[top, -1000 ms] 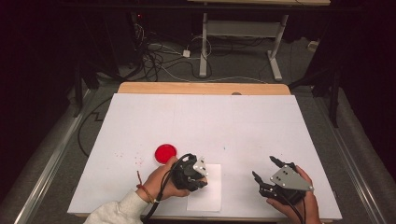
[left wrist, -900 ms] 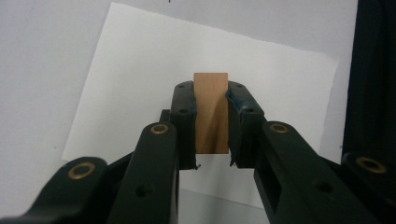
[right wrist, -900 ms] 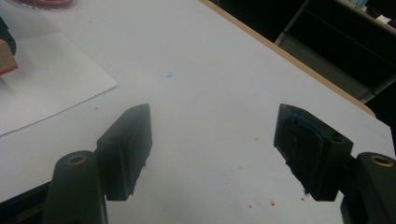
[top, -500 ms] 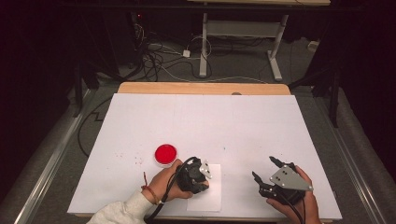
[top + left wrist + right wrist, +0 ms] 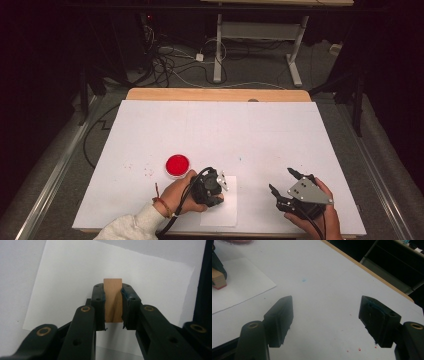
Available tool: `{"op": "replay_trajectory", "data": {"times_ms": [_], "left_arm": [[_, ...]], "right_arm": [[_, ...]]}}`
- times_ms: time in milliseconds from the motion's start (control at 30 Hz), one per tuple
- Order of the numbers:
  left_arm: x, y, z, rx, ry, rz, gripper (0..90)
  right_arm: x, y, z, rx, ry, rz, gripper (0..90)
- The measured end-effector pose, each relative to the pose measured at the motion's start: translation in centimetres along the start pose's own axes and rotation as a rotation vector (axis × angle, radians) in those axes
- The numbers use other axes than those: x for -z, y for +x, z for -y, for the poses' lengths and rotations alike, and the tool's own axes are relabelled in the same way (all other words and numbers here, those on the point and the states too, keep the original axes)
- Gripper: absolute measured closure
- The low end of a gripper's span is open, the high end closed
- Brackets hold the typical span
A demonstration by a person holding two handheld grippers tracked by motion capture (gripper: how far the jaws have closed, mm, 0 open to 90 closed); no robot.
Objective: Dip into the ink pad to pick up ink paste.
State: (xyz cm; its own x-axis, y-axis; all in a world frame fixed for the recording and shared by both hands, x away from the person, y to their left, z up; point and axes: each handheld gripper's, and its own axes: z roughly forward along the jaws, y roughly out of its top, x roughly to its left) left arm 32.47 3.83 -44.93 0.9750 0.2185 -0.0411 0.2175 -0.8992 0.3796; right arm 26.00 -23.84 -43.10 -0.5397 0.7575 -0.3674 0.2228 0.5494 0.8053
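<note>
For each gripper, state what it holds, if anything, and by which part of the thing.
The left gripper clamps a small rectangular wooden block by its two opposite side faces, above the white paper sheet. The right gripper holds nothing.

Your left gripper, clamped on the wooden block, slides toward 6 o'clock, ending lower over the paper sheet

A small wooden stamp block stands upright on a white paper sheet, near a red ink pad.
</note>
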Motion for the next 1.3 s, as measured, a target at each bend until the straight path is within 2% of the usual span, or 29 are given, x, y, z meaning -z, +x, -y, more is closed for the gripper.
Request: {"op": "replay_trajectory", "data": {"times_ms": [933,1300], "left_arm": [[-0.07,0.06,0.24,0.013,-0.015,0.006,73.6],[-0.07,0.0,0.24,0.004,-0.015,0.0,73.5]], "right_arm": [[-0.43,-0.12,-0.13,-0.003,0.002,-0.013,28.6],[-0.34,-0.28,-0.1,-0.006,0.001,-0.009,28.8]]}}
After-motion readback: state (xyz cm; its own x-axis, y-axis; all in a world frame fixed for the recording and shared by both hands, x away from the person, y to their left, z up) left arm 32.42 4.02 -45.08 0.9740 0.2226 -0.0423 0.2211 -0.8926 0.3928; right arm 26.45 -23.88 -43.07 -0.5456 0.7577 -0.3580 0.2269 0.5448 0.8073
